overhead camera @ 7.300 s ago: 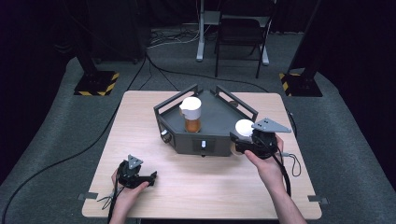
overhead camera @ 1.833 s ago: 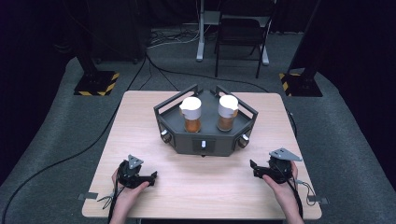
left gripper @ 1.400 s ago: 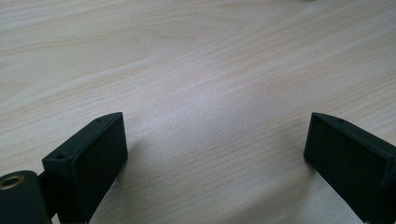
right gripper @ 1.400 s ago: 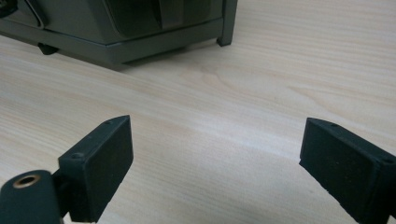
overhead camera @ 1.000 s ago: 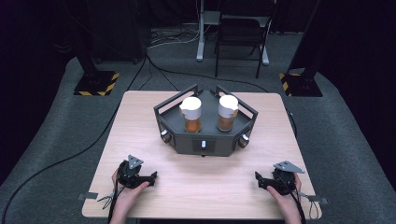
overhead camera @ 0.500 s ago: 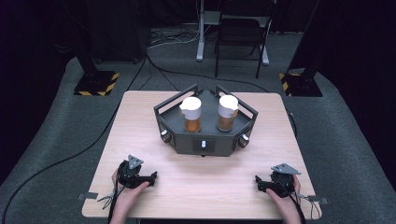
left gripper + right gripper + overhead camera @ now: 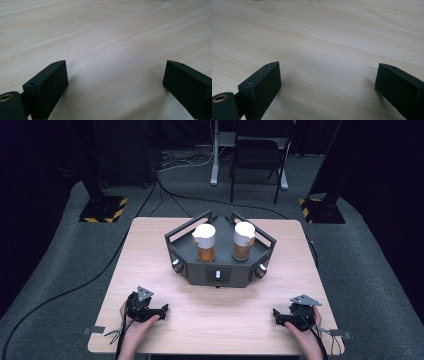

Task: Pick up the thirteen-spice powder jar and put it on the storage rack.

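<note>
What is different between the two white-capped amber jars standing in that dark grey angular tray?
The left white-capped amber jar stands slightly nearer the person than the right white-capped amber jar. The left jar's cap shows a small notch at its edge; the right jar's cap looks plain. Both stand upright in the dark grey angular tray.

A lab or recording studio: a lone wooden tabletop (image 7: pixel 220 315) stands on grey carpet (image 7: pixel 65 270), ringed by black curtains. Behind the tabletop, stand bases with yellow-black hazard tape (image 7: pixel 102 209), loose cables (image 7: pixel 185 200) and a dark chair (image 7: pixel 257 155) sit on the carpet.
</note>
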